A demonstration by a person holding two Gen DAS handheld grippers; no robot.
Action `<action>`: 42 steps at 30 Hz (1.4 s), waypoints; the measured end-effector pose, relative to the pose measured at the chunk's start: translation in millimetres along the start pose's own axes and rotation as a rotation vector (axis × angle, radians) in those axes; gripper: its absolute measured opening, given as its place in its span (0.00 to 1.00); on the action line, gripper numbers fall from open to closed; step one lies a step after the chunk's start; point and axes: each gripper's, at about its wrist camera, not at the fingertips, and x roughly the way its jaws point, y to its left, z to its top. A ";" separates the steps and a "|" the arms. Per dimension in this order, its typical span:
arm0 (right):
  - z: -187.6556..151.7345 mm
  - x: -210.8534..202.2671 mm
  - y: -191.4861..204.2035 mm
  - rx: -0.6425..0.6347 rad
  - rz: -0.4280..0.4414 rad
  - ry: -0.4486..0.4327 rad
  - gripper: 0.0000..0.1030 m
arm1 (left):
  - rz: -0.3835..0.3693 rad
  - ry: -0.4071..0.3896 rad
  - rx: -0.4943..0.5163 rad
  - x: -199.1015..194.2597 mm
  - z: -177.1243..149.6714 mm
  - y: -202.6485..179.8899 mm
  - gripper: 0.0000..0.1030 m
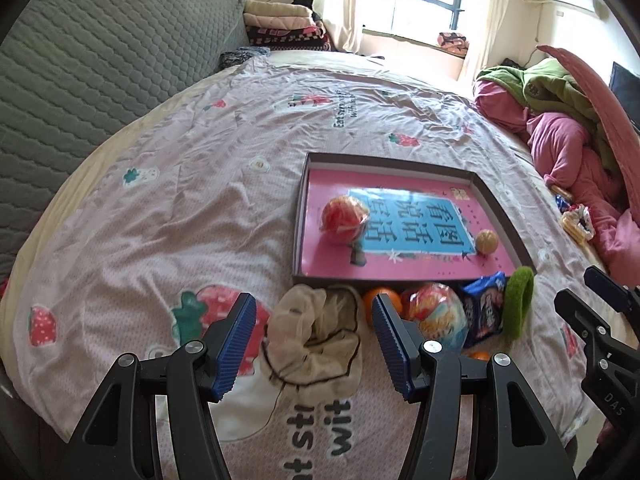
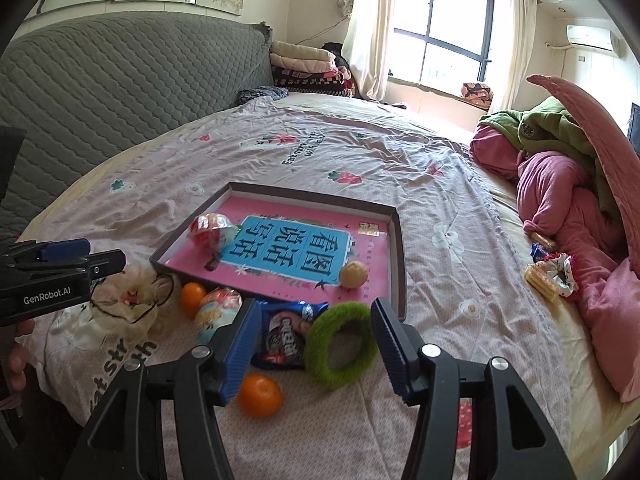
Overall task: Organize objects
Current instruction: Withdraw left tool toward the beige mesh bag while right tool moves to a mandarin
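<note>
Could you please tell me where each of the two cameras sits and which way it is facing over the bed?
Left wrist: on the left gripper, low over the bed's near edge, facing the beige scrunchie and tray; the right gripper's side shows at right.
Right wrist: on the right gripper, facing the green ring and cookie packet; the left gripper and a hand show at left.
Shared: tray, oranges, ring, packet, window.

1. The black plastic left gripper (image 1: 314,344) has ridged blue finger pads (image 1: 240,340) and silver round screws (image 1: 195,347).
2. The matching black right gripper (image 2: 310,352) looks alike.
3. White "GenRobot.AI" lettering (image 2: 47,300) marks the left gripper's side.
</note>
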 end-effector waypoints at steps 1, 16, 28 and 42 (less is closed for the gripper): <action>-1.5 -1.2 1.8 -0.001 0.000 0.000 0.57 | 0.001 0.001 0.000 -0.7 -2.5 0.8 0.60; -27.4 -8.0 19.4 -0.011 0.011 0.026 0.58 | 0.003 0.023 0.012 -4.5 -32.1 9.3 0.60; -44.7 -3.1 24.0 -0.015 0.016 0.061 0.59 | 0.014 0.071 0.015 12.8 -51.1 14.5 0.60; -63.4 18.8 25.5 0.001 0.032 0.117 0.59 | 0.008 0.114 -0.005 36.6 -58.4 23.3 0.60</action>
